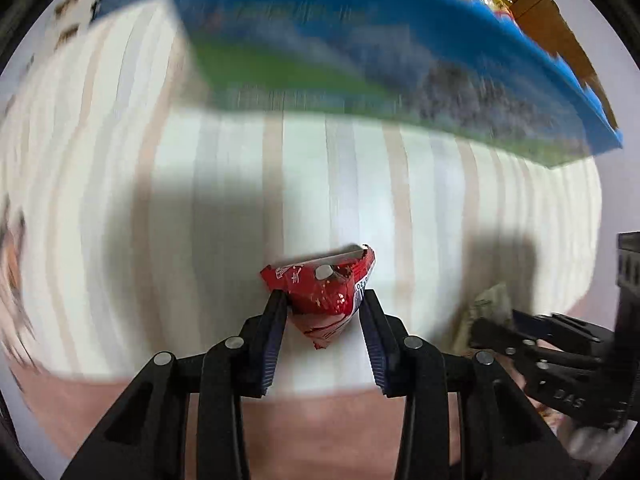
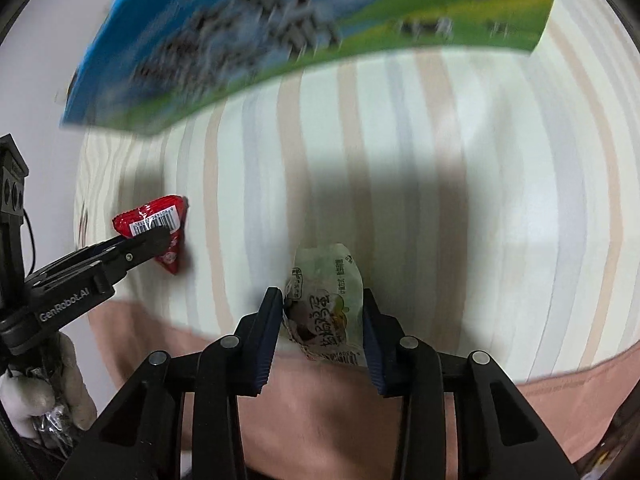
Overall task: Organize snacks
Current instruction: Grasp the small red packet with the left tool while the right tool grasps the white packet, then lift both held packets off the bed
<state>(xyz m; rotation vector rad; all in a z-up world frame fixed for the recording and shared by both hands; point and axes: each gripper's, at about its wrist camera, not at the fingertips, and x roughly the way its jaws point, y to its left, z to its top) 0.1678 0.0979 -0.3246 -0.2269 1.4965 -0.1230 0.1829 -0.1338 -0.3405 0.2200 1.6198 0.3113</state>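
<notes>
surface: striped cloth (image 2: 420, 160) | border: pink | light: hard shadows

Left gripper (image 2: 162, 236): "GenRobot.AI" in white along its black arm.
Right gripper (image 1: 486, 326): "DAS" embossed on its body.
Red packet (image 2: 160, 222), beside the left gripper: barcode, digits blurred.
Pale packet (image 2: 330, 304): Chinese print, unreadable.

The big blue box (image 1: 360, 40) at the far side is smeared with motion blur, its print unreadable, top cut off.
</notes>
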